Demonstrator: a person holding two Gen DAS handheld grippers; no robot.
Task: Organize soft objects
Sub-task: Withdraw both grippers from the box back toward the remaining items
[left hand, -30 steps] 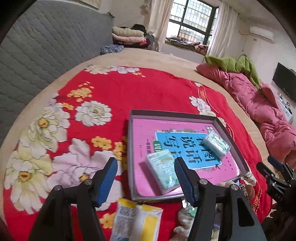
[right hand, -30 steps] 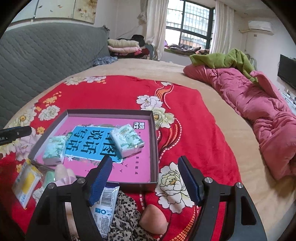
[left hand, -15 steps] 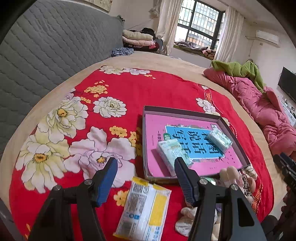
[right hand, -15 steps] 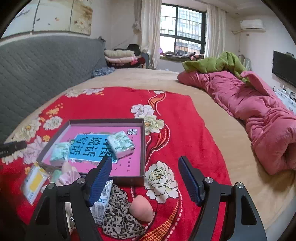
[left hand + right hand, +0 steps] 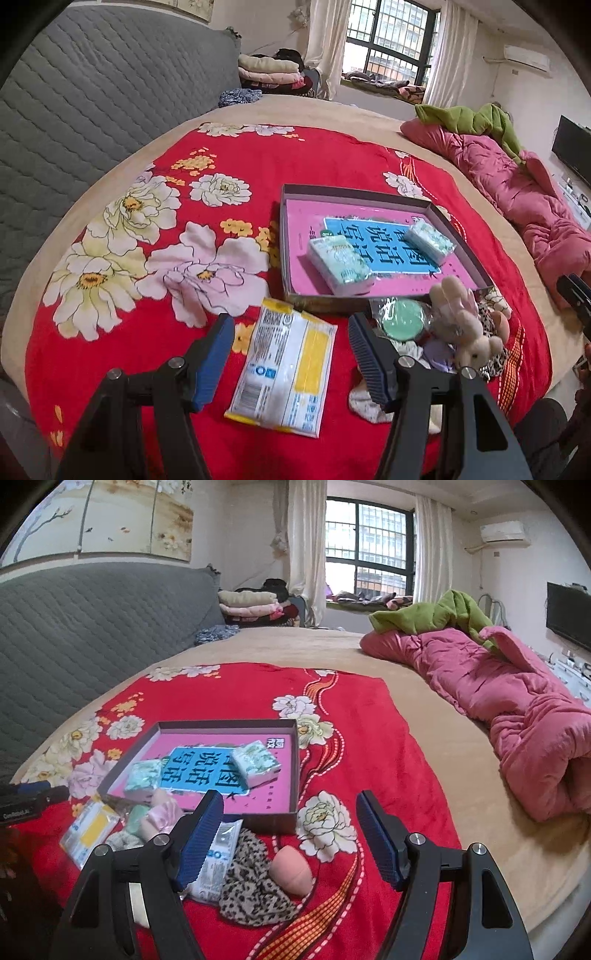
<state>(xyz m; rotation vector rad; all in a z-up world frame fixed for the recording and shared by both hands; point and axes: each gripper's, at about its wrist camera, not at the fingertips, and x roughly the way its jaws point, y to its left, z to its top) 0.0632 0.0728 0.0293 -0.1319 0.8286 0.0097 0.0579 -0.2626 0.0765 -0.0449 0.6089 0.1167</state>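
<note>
A: Where do you have free room?

B: Your left gripper (image 5: 290, 354) is spread wide and holds nothing; the yellow packet (image 5: 286, 369) lies on the red blanket (image 5: 110, 369) below the gap. Left of it the blanket is bare out to the tan edge.

A: And the right?

B: Your right gripper (image 5: 290, 834) is spread and empty too, above the leopard cloth (image 5: 251, 882) and pink sponge (image 5: 290, 871). The box (image 5: 295, 771) holds two tissue packs (image 5: 256, 762). The plush rabbit (image 5: 461, 317) and green disc (image 5: 402, 319) crowd its near wall; the pile beneath is hard to make out.
</note>
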